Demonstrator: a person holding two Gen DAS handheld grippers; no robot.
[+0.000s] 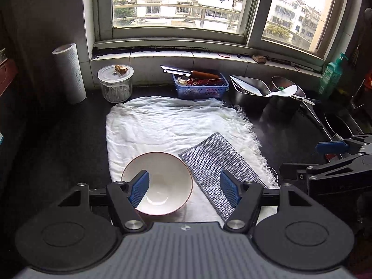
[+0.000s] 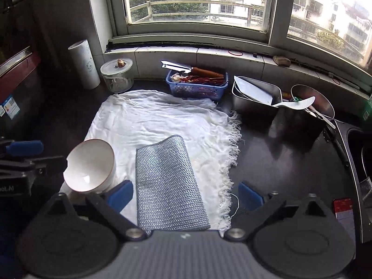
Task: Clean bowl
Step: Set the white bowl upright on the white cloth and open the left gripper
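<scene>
From the left wrist view, the left gripper (image 1: 184, 187) hangs over the near end of a white cloth (image 1: 162, 125) spread on the dark counter (image 1: 65, 139); its jaws stand apart with nothing pressed between them; the left pad shows in front of the white bowl (image 1: 160, 186), whether touching its rim I cannot tell; the bowl stands upright on the cloth, and just right of it lies a silver mesh scouring cloth (image 1: 209, 162), under the right pad; farther back stand a glass jar (image 1: 115, 83), a paper towel roll (image 1: 69, 72), a blue basket (image 1: 200, 87) with a cleaver (image 1: 186, 71) across it, a steel tray (image 1: 251, 90) and a green soap bottle (image 1: 332, 75) by the window; the right gripper (image 1: 337, 153) enters at the right edge.

From the right wrist view, the right gripper (image 2: 186, 195) is spread wide, holding nothing; the scouring cloth (image 2: 167, 181) lies flat on the white cloth (image 2: 151, 121) between and below its blue pads, apart from both; the bowl (image 2: 90, 165) looks tipped toward the camera at left, next to the left gripper (image 2: 25, 153); a white spatula (image 2: 295, 103) rests across the steel tray (image 2: 255, 97) and a steel bowl (image 2: 320, 100); the sink (image 2: 358, 144) edge lies at far right.
</scene>
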